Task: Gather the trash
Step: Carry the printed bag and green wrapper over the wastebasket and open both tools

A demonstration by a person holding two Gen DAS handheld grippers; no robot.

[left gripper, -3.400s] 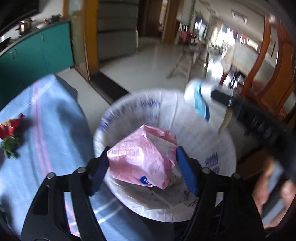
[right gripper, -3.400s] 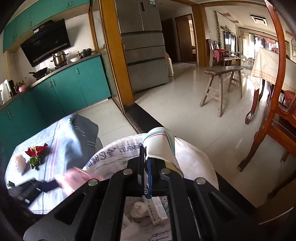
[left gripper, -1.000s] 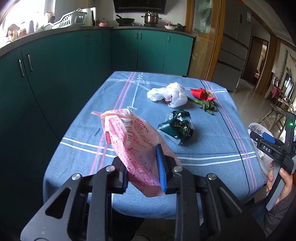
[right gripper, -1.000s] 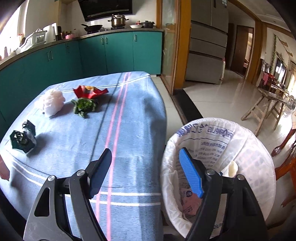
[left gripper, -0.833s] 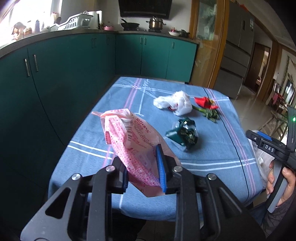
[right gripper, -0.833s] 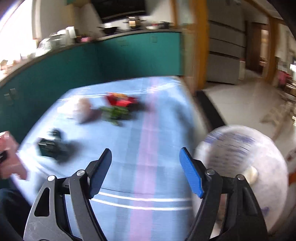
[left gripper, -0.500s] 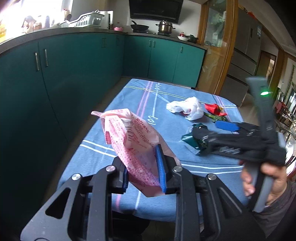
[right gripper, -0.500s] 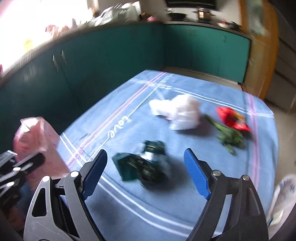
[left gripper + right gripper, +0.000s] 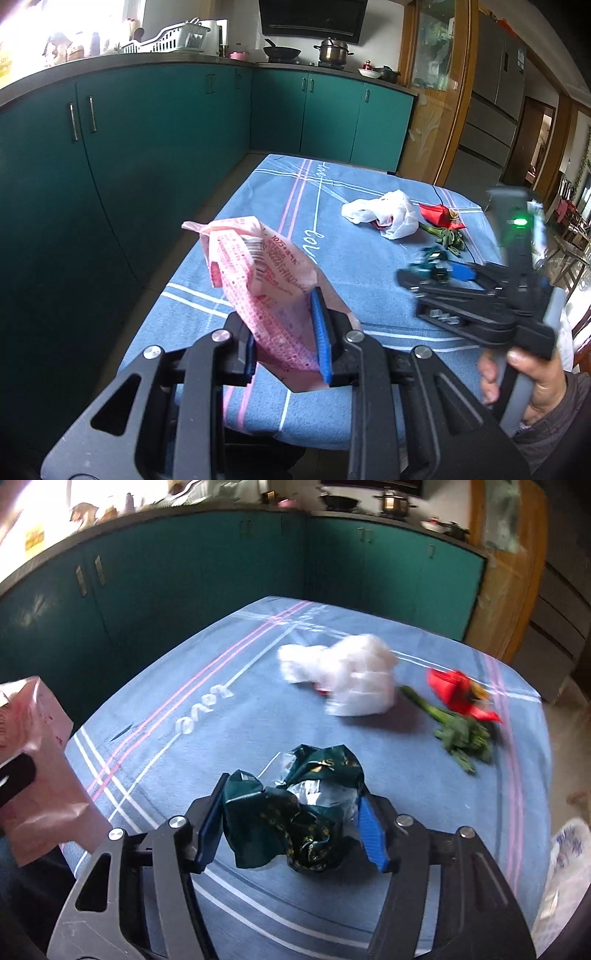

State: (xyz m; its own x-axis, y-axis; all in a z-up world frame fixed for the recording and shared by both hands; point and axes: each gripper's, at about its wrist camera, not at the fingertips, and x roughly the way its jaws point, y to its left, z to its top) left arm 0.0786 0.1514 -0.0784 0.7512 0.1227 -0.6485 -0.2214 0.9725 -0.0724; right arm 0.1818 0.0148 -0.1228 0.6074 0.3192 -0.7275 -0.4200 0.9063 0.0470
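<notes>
One pink bag (image 9: pixel 266 288); one green wrapper (image 9: pixel 295 812); one white bag (image 9: pixel 343 679); one red flower (image 9: pixel 461 701)

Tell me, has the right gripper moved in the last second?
Yes. The right gripper swung from the table edge by the bin inward over the blue tablecloth, now straddling the dark green wrapper.

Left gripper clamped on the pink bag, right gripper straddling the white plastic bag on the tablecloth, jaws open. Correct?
Not quite. The right gripper straddles the crumpled dark green wrapper, not the white plastic bag, which lies farther back on the tablecloth; the right wrist view shows this. Its jaws are open, and the left gripper is clamped on the pink bag.
</notes>
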